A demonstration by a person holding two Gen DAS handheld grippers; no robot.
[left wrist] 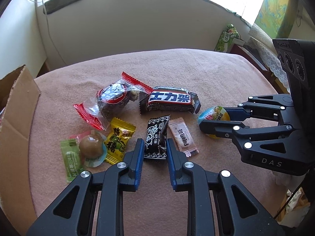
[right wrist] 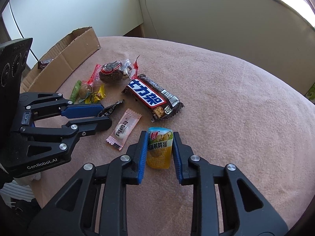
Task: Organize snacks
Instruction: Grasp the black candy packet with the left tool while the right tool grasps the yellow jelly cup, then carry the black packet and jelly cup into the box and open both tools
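The right gripper (right wrist: 159, 147) clamps the quail-egg packet (right wrist: 159, 149); the left gripper (left wrist: 153, 147), jaws apart, straddles the black plum candy (left wrist: 157, 137), pink sachet (left wrist: 183, 136) just beside.

Landmark: the brown Snickers-style chocolate bar (left wrist: 170, 100) lies on the pink cloth-covered table (left wrist: 196, 68). Left of it, touching, sits the dark round cake in a clear red-edged wrapper (left wrist: 112, 100). In front of it lie the black plum-candy sachet (left wrist: 156, 139) and, just right of that, the pale pink sachet (left wrist: 183, 136). Right of the bar lies the yellow quail-egg pack (left wrist: 214, 116). Far left stands the open cardboard box (left wrist: 17, 106).
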